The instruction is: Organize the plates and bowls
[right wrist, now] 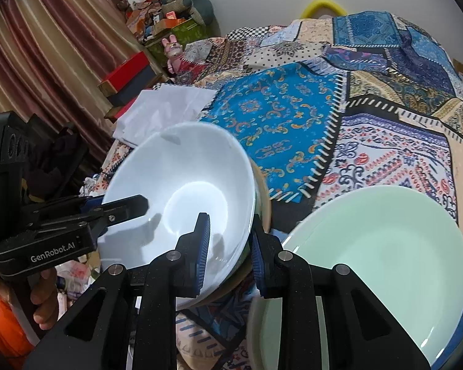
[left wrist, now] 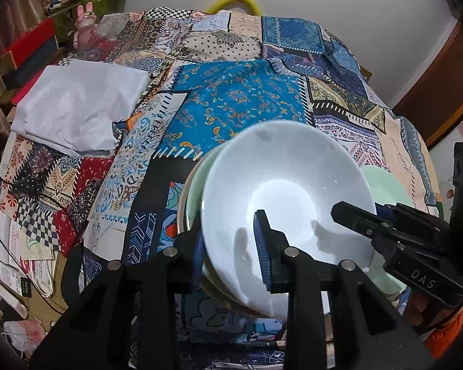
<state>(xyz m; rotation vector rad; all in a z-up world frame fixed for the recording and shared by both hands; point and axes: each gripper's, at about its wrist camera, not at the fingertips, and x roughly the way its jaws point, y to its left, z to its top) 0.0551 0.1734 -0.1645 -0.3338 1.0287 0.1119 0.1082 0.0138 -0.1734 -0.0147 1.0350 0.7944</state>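
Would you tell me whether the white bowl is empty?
Empty: the white bowl shows only its bare glossy inside, with gripper shadows, in both views.

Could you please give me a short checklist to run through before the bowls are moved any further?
1. Left gripper clamped on the white bowl rim: ok.
2. Right gripper clamped on the opposite rim: ok.
3. White bowl nested in the green bowl beneath: ok.
4. Bowls level: not ok, tilted.
5. Green plate clear of the bowls: ok.
6. Stack resting on the patchwork cloth: cannot tell.

Patchwork cloth (left wrist: 237, 104); folded white fabric (left wrist: 80, 108); striped curtain (right wrist: 46, 46).
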